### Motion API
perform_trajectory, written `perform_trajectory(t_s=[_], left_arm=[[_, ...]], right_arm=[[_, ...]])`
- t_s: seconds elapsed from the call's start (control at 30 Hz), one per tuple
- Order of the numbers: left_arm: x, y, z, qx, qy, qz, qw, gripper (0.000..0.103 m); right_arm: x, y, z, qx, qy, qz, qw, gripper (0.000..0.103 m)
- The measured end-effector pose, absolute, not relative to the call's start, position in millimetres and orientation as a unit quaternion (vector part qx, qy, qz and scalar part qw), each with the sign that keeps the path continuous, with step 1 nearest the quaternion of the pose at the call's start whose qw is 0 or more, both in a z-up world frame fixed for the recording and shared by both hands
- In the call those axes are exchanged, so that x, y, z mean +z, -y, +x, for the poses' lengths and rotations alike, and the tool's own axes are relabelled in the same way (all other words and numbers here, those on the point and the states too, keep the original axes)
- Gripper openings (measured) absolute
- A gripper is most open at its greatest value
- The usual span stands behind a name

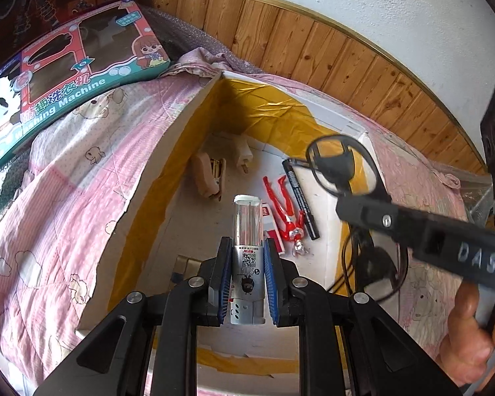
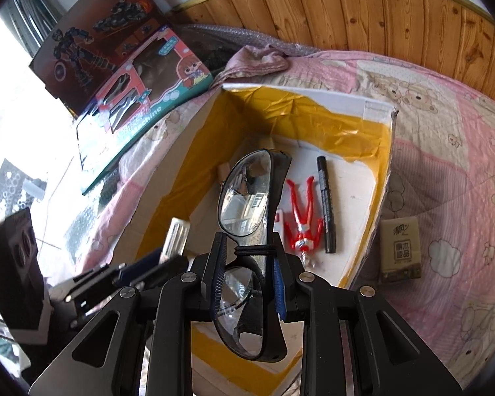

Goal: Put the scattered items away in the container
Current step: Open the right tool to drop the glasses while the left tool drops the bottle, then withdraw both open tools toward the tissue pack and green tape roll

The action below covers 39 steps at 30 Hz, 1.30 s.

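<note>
While both tongs hang over the open cardboard box (image 2: 384, 178), the step in hand reads as the drop-off: each carries an item ready for release. Left tongs (image 1: 247, 280) are clamped on a slim lighter-like tube (image 1: 247, 231), silver lower body and clear upper part; its long axis runs straight along the fingers, white cap end pointing toward 12 o'clock in the left wrist view, over the box floor. Right tongs (image 2: 247, 283) are clamped on a pair of black-framed glasses (image 2: 247, 198), gripped near the bridge; the long axis of the glasses runs 12 to 6 o'clock in the right wrist view, one lens up beyond the fingertips, the other down between the arms. Whether the temples are folded, cannot tell. Already lying in the box: a red toy figure (image 2: 302, 217), legs toward 12 o'clock; a black marker (image 2: 325, 204) just beside it at its 3 o'clock, lying roughly parallel; a beige stapler (image 1: 209, 176) and a white plug (image 1: 242, 155) toward 11 o'clock in the left view. A small tissue pack (image 2: 401, 247) sits on the pink bedspread (image 2: 445, 132) outside the box, at its 3 o'clock, not yet tidied. Judgement: next move calls for lowering each item close to a bare patch of floor, then opening the tongs; the glasses want the gentler set-down, lenses clear of the marker.
</note>
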<state>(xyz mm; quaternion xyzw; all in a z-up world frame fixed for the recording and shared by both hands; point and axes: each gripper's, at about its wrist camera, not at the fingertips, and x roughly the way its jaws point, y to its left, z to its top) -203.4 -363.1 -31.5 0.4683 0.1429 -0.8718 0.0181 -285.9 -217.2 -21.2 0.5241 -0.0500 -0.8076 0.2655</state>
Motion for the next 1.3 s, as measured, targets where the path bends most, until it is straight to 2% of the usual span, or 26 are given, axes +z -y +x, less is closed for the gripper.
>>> perform_trajectory(t_s=[0.4, 0.43, 0.47, 0.5, 0.53, 0.57, 0.83, 0.93, 1.3], left_arm=[[-53, 378, -217, -0.858, -0.140, 0.493, 0.035, 0.020], [-55, 380, -217, -0.856, -0.147, 0.494, 0.033, 0.020], [-56, 382, -217, -0.854, -0.154, 0.495, 0.035, 0.022], [-56, 384, -216, -0.853, -0.160, 0.496, 0.036, 0.027], [-54, 386, -215, -0.853, -0.166, 0.494, 0.036, 0.039], [-51, 388, -213, -0.854, -0.173, 0.489, 0.036, 0.043], [-12, 396, -197, -0.868, -0.188, 0.457, 0.039, 0.044], [-2, 389, -187, -0.873, -0.187, 0.449, 0.039, 0.044], [9, 280, -149, -0.879, -0.115, 0.461, -0.049, 0.044]], right_arm=[[-42, 216, -260, -0.793, 0.037, 0.537, 0.285, 0.027], [-42, 215, -259, -0.794, 0.037, 0.536, 0.285, 0.030], [-42, 214, -257, -0.796, 0.037, 0.534, 0.283, 0.030], [-40, 211, -256, -0.800, 0.039, 0.530, 0.280, 0.031], [-38, 208, -255, -0.802, 0.043, 0.526, 0.279, 0.034], [-35, 206, -253, -0.804, 0.049, 0.523, 0.280, 0.038], [0, 172, -220, -0.831, 0.088, 0.474, 0.277, 0.038], [3, 162, -204, -0.834, 0.096, 0.465, 0.281, 0.031], [-5, 93, -163, -0.840, 0.185, 0.447, 0.247, 0.034]])
